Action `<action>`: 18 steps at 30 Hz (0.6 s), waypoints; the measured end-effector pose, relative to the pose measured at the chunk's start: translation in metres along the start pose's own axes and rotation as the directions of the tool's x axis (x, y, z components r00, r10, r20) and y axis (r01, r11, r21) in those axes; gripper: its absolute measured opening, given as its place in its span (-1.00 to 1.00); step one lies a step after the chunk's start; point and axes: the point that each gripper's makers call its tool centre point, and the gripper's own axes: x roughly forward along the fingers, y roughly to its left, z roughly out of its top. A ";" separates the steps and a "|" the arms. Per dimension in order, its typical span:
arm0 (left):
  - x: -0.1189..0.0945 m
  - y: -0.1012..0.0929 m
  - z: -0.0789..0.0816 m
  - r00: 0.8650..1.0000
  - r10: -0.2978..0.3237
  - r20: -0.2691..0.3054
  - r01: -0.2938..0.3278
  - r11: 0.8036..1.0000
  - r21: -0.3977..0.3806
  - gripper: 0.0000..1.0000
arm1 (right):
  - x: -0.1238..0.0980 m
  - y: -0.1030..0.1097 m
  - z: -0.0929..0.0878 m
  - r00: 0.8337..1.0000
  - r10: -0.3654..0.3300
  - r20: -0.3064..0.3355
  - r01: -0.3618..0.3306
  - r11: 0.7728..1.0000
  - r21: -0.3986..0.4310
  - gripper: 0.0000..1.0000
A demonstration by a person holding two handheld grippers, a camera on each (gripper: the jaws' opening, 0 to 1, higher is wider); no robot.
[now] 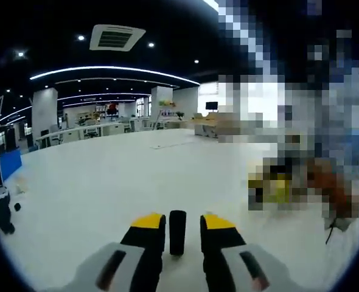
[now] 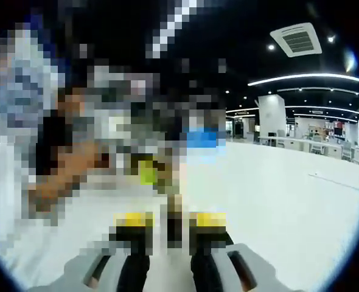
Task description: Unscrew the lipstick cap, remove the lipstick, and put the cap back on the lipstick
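Observation:
In the left gripper view a short black lipstick tube (image 1: 177,232) stands upright between the yellow-tipped jaws of my left gripper (image 1: 182,228), which is shut on it above the white table (image 1: 137,176). In the right gripper view my right gripper (image 2: 172,222) holds a slim dark lipstick piece (image 2: 175,230) between its jaws. Its top end looks golden and is partly lost in blur. I cannot tell which piece is the cap. The two grippers are apart, each over the table top.
The broad white table (image 2: 289,194) stretches ahead in both views. A small black object (image 1: 3,214) lies at the far left edge in the left gripper view. Desks and pillars of an open office (image 1: 94,128) stand far behind.

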 end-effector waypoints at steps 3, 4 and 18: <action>0.000 0.002 0.000 1.000 0.013 0.005 -0.013 1.000 -0.001 -0.56 | 0.000 -0.002 0.000 1.000 -0.006 0.002 0.006 1.000 0.013 -0.59; 0.000 0.003 -0.001 1.000 0.013 0.004 -0.013 1.000 -0.008 -0.58 | 0.000 -0.002 0.000 1.000 -0.008 0.002 0.008 1.000 0.016 -0.59; -0.003 0.000 0.000 1.000 -0.018 -0.007 0.017 0.999 -0.028 -0.74 | 0.002 -0.010 -0.003 1.000 -0.011 -0.023 0.011 1.000 0.028 -0.78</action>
